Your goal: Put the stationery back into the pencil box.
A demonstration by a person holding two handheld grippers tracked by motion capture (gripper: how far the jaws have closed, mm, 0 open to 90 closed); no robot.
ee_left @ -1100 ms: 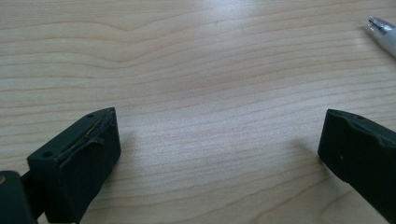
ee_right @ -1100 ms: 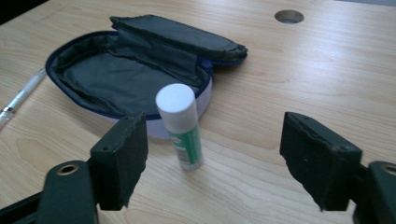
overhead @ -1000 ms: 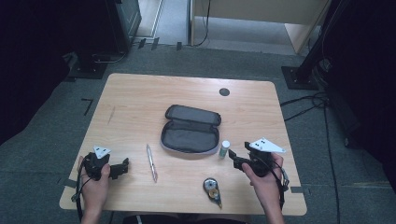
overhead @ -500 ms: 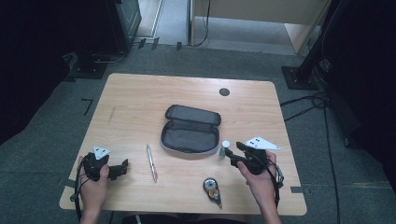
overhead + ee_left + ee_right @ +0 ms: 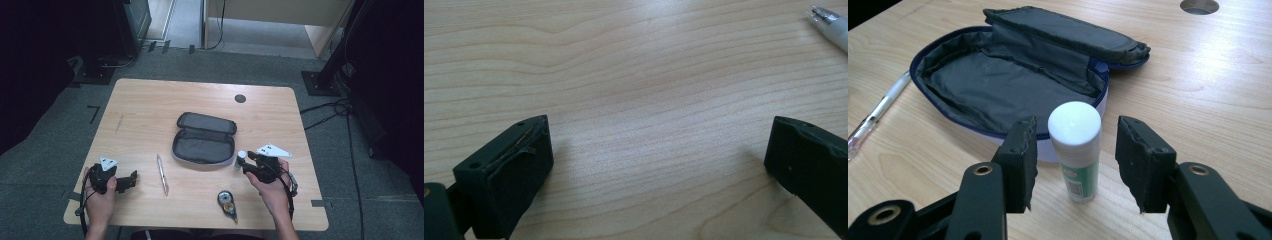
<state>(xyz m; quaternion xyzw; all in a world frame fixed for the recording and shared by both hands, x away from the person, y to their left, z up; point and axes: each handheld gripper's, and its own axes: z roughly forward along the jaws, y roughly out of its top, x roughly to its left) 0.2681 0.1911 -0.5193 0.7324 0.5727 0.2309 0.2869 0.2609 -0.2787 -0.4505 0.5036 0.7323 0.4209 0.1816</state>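
At the left of the bench (image 5: 150,100), the left gripper (image 5: 131,180) rests low on the wood, its jaws spread wide with bare grain between them; the left gripper view adds the tip of the pen (image 5: 831,25) in its far corner. From the high view that pen (image 5: 162,174) lies just right of the gripper, apart from it. In the middle sits the open pencil case (image 5: 204,138), and the right gripper view looks into its grey lining (image 5: 998,75). Near the front edge lies a correction tape dispenser (image 5: 227,204). At the right, the right gripper (image 5: 1075,157) has its jaws spread either side of the upright glue stick (image 5: 1075,150), gaps showing on both sides; the stick stands just beside the case.
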